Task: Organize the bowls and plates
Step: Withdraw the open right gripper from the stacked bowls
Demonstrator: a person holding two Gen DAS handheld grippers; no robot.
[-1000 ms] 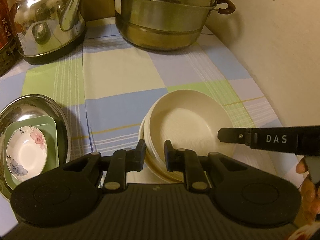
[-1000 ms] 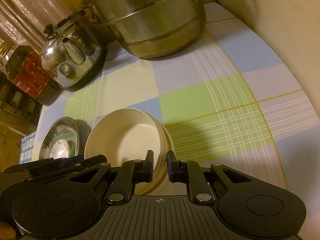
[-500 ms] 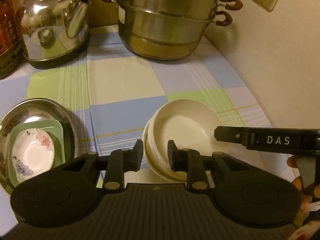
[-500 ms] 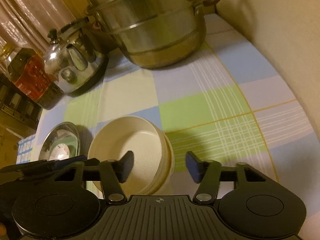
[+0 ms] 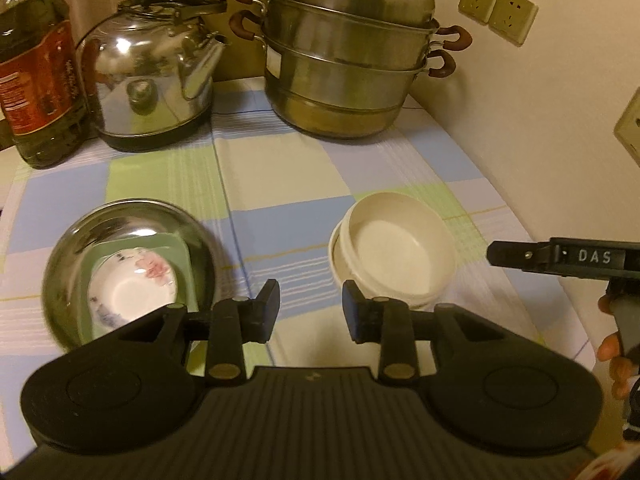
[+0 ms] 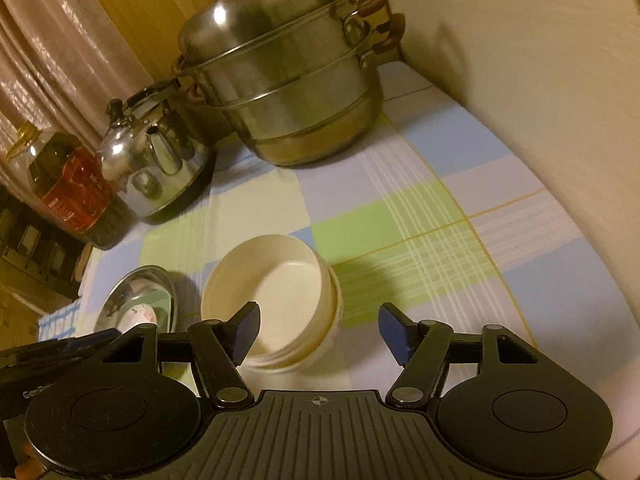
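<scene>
Left wrist view, read from nine o'clock across to three: the steel basin (image 5: 128,216) sits at about nine o'clock, and in it a green square dish (image 5: 176,252) with a small flowered bowl (image 5: 132,284) nested on top. My left gripper (image 5: 310,310) hangs over bare checked tablecloth (image 5: 280,176) with nothing between its jaws; they have just been opening and stand moderately apart. At about two o'clock from it rest the stacked cream bowls (image 5: 396,256), one inside another, slightly off-centre, touching neither gripper. At three o'clock, one finger of my right gripper (image 5: 560,258) pokes in from the edge.

I judge the work well along: both nests look built, and both tools are clear of them. What may remain is squaring the cream stack or joining the two groups, though I cannot tell whether that is wanted.

The right wrist view shows what the left cannot: my right gripper's (image 6: 318,330) blue pads (image 6: 394,332) spread wide, freshly opened and empty, with the cream bowls at eleven o'clock beyond them. Only the left view shows the wall sockets (image 5: 496,8) and the floral pattern clearly.
</scene>
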